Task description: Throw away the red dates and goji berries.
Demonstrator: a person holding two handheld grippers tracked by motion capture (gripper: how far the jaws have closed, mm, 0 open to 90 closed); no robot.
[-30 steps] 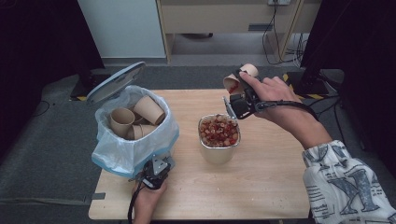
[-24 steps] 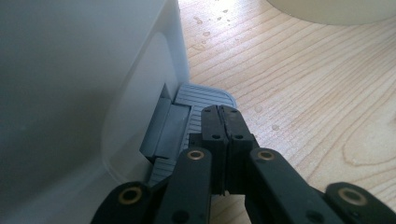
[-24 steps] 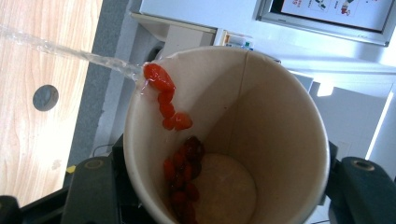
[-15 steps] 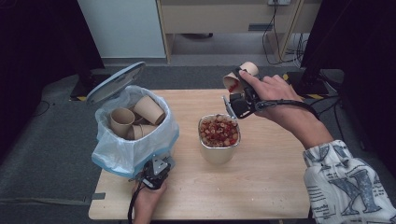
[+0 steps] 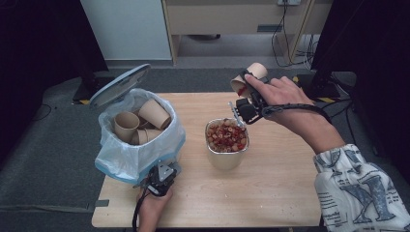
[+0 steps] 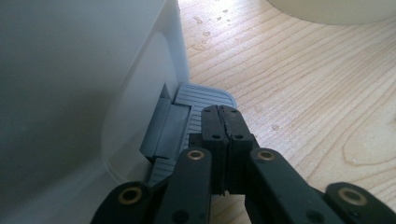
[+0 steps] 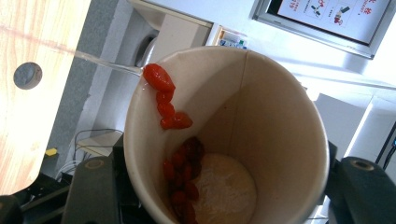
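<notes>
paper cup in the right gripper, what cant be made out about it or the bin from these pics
- Paper cup: right gripper view, its base is partly covered by red pieces; the bottom edge cuts it off.
- Right gripper: high view, the hand hides the jaws on the cup.
- Bin: high view, cups and liner hide its depth.
- Pedal: left gripper view, the shut left gripper covers part.

Four paper cups [image 5: 126,124] — three binned; one metal container [image 5: 227,155]; one bin [image 5: 140,159].

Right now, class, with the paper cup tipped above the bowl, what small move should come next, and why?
Probably tip the paper cup a little further, or shake it gently: red berries cling inside its wall and at its rim, above the bowl. The right claw grips the cup.
</notes>
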